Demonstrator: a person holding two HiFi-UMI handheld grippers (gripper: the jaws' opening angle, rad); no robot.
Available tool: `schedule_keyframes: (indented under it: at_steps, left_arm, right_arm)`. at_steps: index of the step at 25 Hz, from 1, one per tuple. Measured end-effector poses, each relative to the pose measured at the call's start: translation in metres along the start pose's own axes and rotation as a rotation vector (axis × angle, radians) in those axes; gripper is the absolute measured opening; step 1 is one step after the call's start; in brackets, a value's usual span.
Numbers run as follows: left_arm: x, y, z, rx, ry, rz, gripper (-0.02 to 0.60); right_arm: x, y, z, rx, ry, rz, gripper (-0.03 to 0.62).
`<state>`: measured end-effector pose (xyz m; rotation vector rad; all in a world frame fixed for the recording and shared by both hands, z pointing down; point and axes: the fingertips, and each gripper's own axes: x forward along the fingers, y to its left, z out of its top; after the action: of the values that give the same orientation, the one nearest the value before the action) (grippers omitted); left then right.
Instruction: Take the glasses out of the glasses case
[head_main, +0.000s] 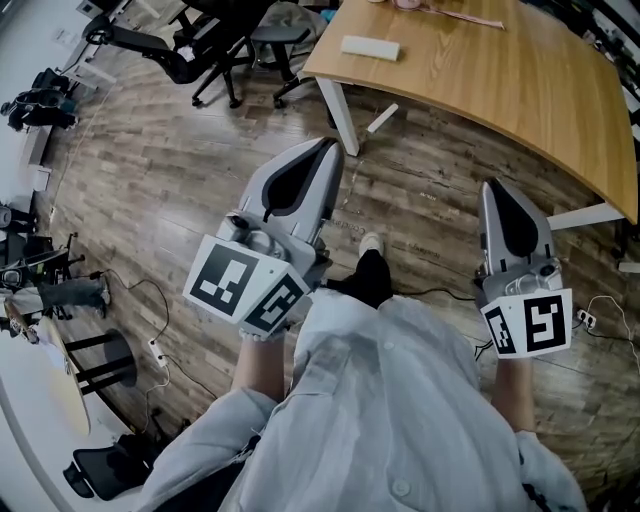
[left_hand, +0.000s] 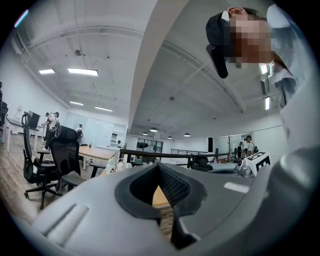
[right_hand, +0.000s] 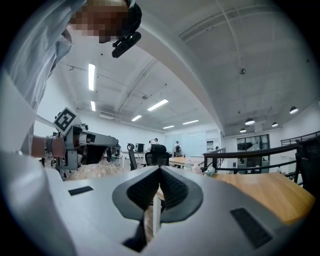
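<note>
I make out no glasses and no sure glasses case. A white oblong object (head_main: 370, 47) lies on the wooden table (head_main: 520, 80) ahead; I cannot tell what it is. My left gripper (head_main: 335, 150) is held level over the wood floor, short of the table's left leg, jaws together and empty (left_hand: 159, 166). My right gripper (head_main: 492, 185) points the same way, just short of the table's near edge, also shut with nothing in it (right_hand: 160, 169). Each gripper shows at the side of the other's view.
White table legs (head_main: 340, 115) stand between the grippers and the tabletop. Black office chairs (head_main: 230, 50) crowd the far left. A pink item (head_main: 440, 10) lies at the table's far side. Cables and a power strip (head_main: 155, 350) trail on the floor. My shoe (head_main: 371, 244) is below.
</note>
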<state>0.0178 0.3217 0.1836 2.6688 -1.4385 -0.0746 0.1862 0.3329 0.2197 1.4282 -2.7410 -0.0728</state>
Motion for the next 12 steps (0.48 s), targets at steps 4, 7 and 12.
schedule_keyframes:
  at_steps: [4,7,12]
  left_arm:
    - [0.024,0.024,0.005,-0.006,-0.005,-0.014,0.003]
    - [0.040,0.041,0.010,-0.005,-0.007,-0.031,0.003]
    - [0.064,0.072,0.018,-0.010,-0.015,-0.052,0.003]
  right_arm:
    - [0.029,-0.011,0.005,-0.008,-0.003,-0.009,0.002]
    - [0.051,-0.017,0.008,-0.017,0.003,-0.020,0.002]
    - [0.086,-0.023,0.009,-0.041,0.026,-0.032,0.002]
